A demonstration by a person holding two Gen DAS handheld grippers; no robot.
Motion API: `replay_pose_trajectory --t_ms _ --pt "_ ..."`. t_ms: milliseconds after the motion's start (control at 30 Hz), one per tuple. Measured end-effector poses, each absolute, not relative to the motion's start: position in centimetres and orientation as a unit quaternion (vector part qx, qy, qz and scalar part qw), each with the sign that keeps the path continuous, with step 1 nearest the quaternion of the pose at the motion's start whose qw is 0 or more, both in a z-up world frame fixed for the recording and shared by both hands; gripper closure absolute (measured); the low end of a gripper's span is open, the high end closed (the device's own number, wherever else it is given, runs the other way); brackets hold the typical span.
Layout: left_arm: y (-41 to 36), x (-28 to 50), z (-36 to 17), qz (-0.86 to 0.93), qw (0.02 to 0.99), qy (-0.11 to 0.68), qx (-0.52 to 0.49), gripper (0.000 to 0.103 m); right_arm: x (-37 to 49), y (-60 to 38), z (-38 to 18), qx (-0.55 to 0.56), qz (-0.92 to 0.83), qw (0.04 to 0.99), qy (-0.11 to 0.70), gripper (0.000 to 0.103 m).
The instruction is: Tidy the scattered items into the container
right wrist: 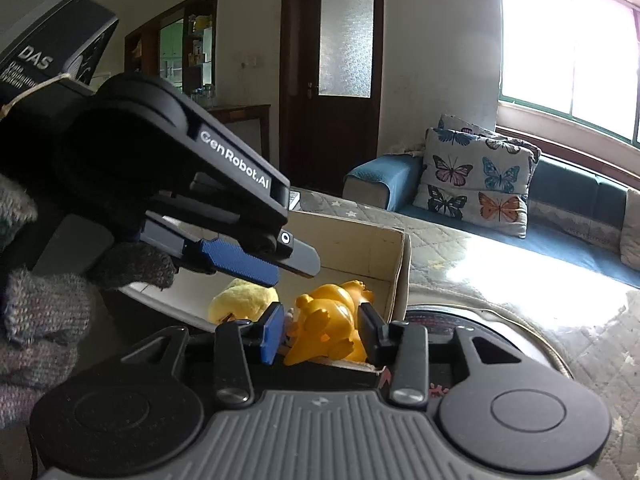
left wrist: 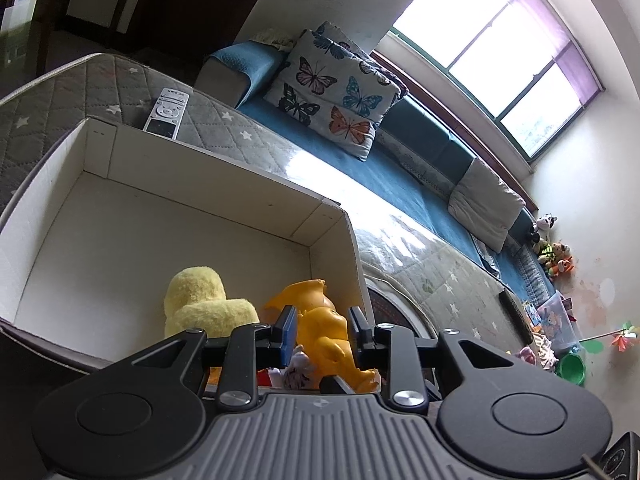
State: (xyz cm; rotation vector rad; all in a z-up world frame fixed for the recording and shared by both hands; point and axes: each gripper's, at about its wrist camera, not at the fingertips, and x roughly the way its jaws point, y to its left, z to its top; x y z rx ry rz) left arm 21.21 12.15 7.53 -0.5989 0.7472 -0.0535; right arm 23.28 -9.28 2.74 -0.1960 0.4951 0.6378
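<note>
Inside box (left wrist: pixel 120 152): glossy orange toy (left wrist: pixel 328 328).

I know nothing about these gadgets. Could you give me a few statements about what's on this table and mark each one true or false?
1. A yellow plush toy lies inside the white box. True.
2. The orange figure lies on the sofa. False: it is in the box.
3. A remote control rests inside the box. False: it lies outside, behind the box.
4. The right tool has its fingers apart either side of the orange figure. True.
</note>
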Motion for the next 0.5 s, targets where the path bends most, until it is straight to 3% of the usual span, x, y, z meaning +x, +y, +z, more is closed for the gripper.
replay_pose_trajectory --t_ms 100,233,500 --pt "12.1 20.6 7.9 -0.026 0.891 0.356 -0.282 0.073 22.7 -9.6 2.9 -0.096 0.307 0.917 0.238 0.052" --pt "12.0 19.5 8.2 -0.025 0.896 0.353 -0.268 0.073 22.0 -10.3 3.0 -0.086 0.303 0.917 0.243 0.050" --pt "11.4 16.7 8.5 -0.019 0.909 0.349 -0.226 0.072 20.3 -11.5 2.3 -0.070 0.296 0.916 0.263 0.034"
